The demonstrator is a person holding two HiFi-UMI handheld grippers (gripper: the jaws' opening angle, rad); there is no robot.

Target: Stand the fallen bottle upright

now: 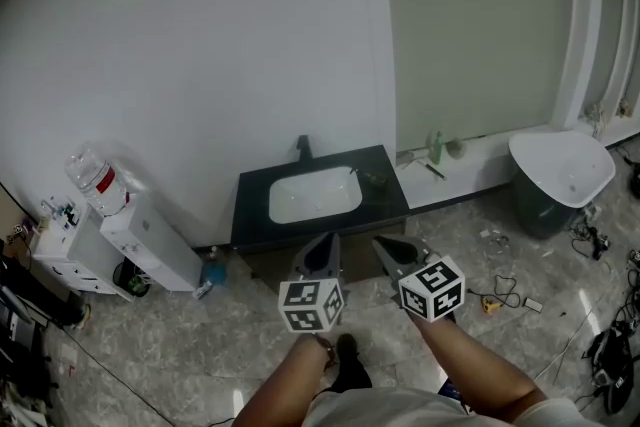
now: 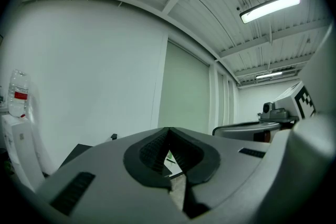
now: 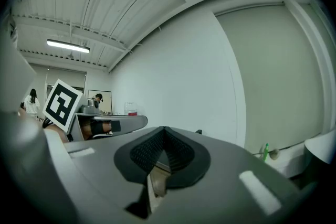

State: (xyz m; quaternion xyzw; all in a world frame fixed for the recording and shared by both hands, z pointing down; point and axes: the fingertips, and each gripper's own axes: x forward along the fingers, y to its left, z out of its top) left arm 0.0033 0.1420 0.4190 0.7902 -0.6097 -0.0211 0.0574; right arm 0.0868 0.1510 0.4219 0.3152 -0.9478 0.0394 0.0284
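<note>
A black counter [image 1: 385, 200] with a white basin [image 1: 315, 194] and a dark tap [image 1: 303, 147] stands against the wall. Just right of the basin lies a small dark thing [image 1: 375, 179], too small to identify. A green bottle [image 1: 436, 147] stands upright on the white ledge further right, and the same green bottle [image 3: 265, 151] shows in the right gripper view. My left gripper [image 1: 325, 241] and right gripper [image 1: 386, 246] hover side by side before the counter's front edge, pointing at it. Both are shut with nothing between their pads, as seen at the left gripper [image 2: 169, 131] and the right gripper [image 3: 164, 129].
A water dispenser [image 1: 150, 245] with a clear jug [image 1: 98, 179] stands left of the counter, beside a white cabinet [image 1: 65, 255]. A white tub [image 1: 562, 170] sits at the right. Cables and small parts [image 1: 500, 295] litter the floor there. The person's shoe [image 1: 348, 362] is below.
</note>
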